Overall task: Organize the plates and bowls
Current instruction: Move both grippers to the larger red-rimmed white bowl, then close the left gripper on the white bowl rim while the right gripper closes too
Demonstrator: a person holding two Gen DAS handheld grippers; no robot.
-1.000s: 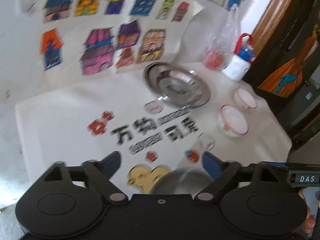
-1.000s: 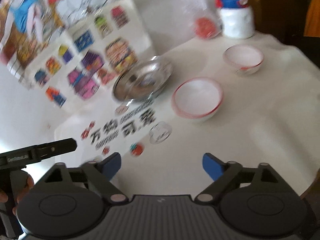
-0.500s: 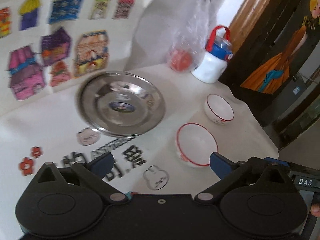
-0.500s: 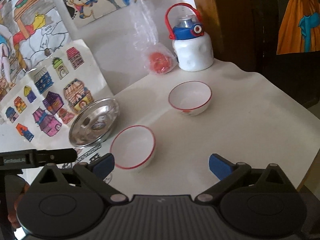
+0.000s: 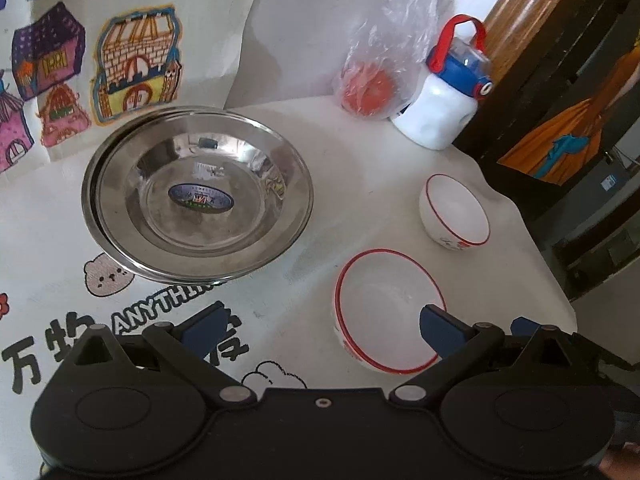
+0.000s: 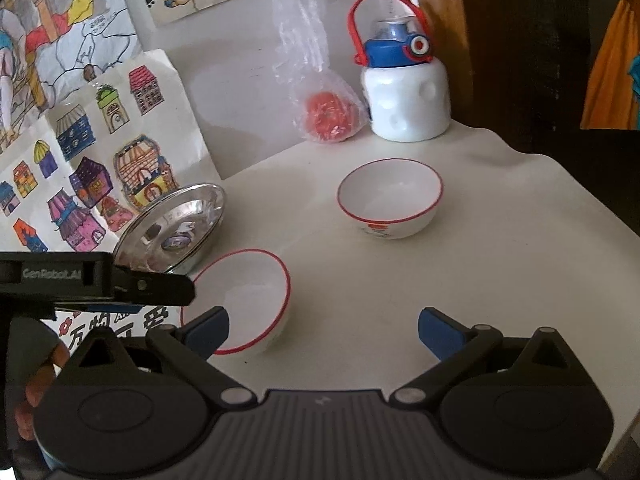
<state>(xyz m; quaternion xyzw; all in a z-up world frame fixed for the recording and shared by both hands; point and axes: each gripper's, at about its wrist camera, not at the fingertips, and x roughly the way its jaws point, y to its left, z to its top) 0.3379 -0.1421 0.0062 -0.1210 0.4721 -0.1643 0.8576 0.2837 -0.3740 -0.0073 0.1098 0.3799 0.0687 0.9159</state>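
Grippers: left gripper (image 5: 320, 330) and right gripper (image 6: 323, 330) spread, empty | change: both moved closer, near bowl (image 5: 386, 310) just ahead (far bowl (image 6: 390, 196) beyond) | next: probably bowl stacking

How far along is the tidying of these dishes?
Barely begun. Done: the steel plates look stacked. In hand: nothing; the left hand-held gripper and right hand-held gripper are open and empty. Left: the near bowl and far bowl sit apart.
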